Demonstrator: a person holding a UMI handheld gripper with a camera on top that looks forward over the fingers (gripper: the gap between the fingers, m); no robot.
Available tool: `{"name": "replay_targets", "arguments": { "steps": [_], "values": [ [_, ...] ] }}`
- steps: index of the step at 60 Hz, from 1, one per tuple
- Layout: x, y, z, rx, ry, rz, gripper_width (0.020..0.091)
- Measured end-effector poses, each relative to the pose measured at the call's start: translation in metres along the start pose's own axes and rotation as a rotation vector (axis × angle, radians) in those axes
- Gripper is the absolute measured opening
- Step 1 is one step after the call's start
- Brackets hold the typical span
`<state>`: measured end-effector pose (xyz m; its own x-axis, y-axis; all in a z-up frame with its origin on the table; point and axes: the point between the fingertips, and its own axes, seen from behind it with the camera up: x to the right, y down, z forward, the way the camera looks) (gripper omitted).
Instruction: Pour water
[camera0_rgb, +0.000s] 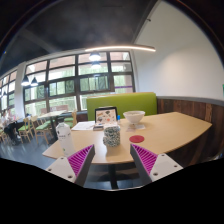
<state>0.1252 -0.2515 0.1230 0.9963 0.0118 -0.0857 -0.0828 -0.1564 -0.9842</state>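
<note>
A patterned cup (111, 135) stands on the light wooden table (170, 131), near its front edge, just ahead of my fingers. To its right, a white bowl (134, 118) rests farther back and a red coaster (136, 138) lies flat. A white jug-like vessel (63, 130) stands at the table's left end. My gripper (112, 160) hangs in front of the table, open, with nothing between its magenta pads (80, 158). The cup sits beyond the fingertips, lined up with the gap.
An open laptop (105, 114) and a book (84, 126) lie on the table behind the cup. A green bench (120, 102) runs along the far side. Large windows fill the back wall, with chairs and tables at the left.
</note>
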Motion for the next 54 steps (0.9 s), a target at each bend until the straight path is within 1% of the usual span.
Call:
{"name": "replay_targets", "arguments": {
  "steps": [9,16,19,21,25,32,35,45,54],
  "values": [
    [0.003,-0.001,0.002,0.011,0.004,-0.037,0.0791],
    [-0.01,-0.008,-0.008,0.028,0.008,-0.089,0.0793],
    [-0.009,-0.005,0.002,0.023,-0.006,-0.111,0.0797],
    [-0.021,-0.001,-0.005,0.014,-0.011,-0.127,0.0805],
    [-0.03,0.01,0.005,-0.005,-0.031,-0.145,0.0812],
    [-0.068,0.028,0.015,-0.01,-0.082,-0.141,0.0811],
    [-0.086,0.034,0.027,0.003,-0.117,-0.142,0.0813],
    [-0.152,0.045,0.067,0.051,-0.161,-0.172,0.0813],
    [-0.199,0.047,0.109,0.071,-0.14,-0.165,0.0807]
  ]
}}
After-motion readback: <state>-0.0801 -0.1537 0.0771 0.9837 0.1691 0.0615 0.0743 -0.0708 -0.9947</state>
